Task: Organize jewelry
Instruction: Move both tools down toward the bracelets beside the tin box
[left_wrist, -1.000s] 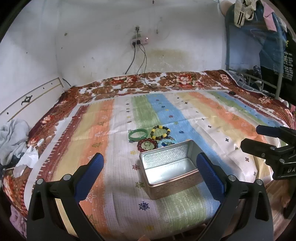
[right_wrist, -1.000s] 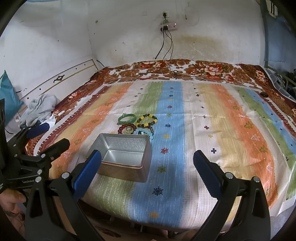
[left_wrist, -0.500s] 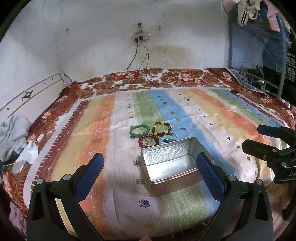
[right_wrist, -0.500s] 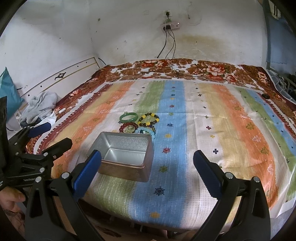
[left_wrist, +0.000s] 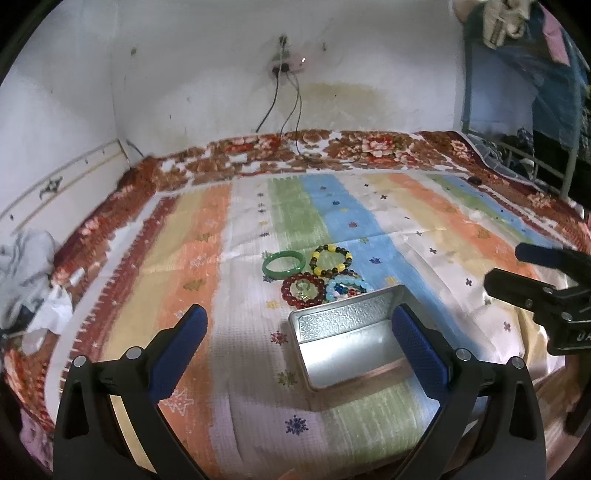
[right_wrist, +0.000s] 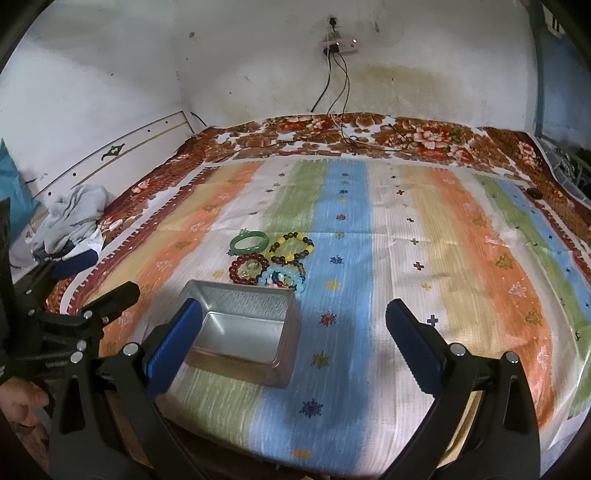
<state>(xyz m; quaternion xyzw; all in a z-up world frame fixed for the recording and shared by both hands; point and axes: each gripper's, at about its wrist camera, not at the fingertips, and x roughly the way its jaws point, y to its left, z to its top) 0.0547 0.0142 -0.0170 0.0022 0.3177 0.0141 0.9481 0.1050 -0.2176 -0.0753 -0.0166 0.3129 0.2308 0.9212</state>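
An open, empty metal tin (left_wrist: 351, 343) sits on the striped bedspread near the front edge; it also shows in the right wrist view (right_wrist: 243, 330). Just behind it lie a green bangle (left_wrist: 283, 264) (right_wrist: 249, 242), a yellow-and-dark bead bracelet (left_wrist: 331, 259) (right_wrist: 291, 248), a red bead bracelet (left_wrist: 302, 290) (right_wrist: 248, 270) and a light blue bead bracelet (left_wrist: 347, 288) (right_wrist: 282, 279). My left gripper (left_wrist: 295, 347) is open and empty, hovering before the tin. My right gripper (right_wrist: 291, 343) is open and empty, to the tin's right.
The striped bedspread (right_wrist: 424, 236) covers a bed against a white wall. Crumpled grey clothes (right_wrist: 70, 218) lie at the left edge. Cables (right_wrist: 340, 110) hang from a wall socket onto the bed. A metal rack with clothes (left_wrist: 535, 110) stands at the right.
Both grippers have moved forward, closer to the tin and bracelets. Both stay open and empty. The jewelry and tin have not moved.
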